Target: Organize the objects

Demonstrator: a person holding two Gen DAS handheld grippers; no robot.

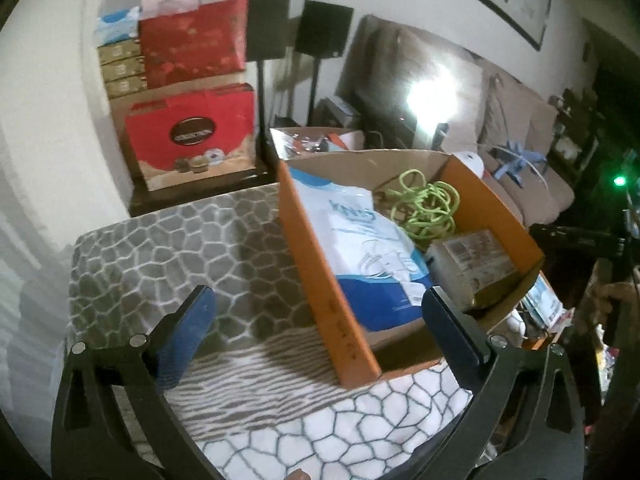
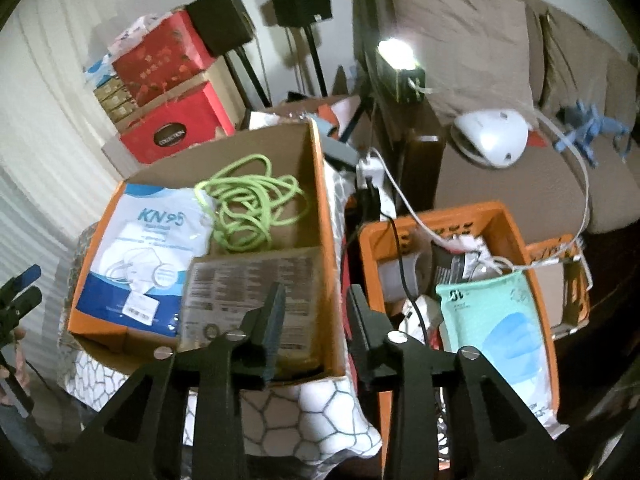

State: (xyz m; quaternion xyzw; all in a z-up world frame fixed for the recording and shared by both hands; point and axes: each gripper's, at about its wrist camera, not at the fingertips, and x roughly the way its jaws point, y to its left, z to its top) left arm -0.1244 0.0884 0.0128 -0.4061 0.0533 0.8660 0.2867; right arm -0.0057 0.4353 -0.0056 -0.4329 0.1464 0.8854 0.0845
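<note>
Both grippers hang empty over the orange cardboard box (image 2: 328, 216)

The left gripper (image 1: 320, 332) is spread wide – nothing between its pads – above the patterned cloth (image 1: 168, 248), with the box's near corner between its fingers. The right gripper (image 2: 316, 320) stands partly apart, straddling the box's right wall, pinching nothing. Inside the box (all three lying loose): a KN95 mask pack (image 2: 148, 248), a green cord (image 2: 252, 204) and a brown packet (image 2: 248, 292) just ahead of the right gripper's left finger

White wall (image 1: 60, 128), brown sofa (image 2: 500, 168), two black speakers (image 1: 326, 28) on stands.
</note>
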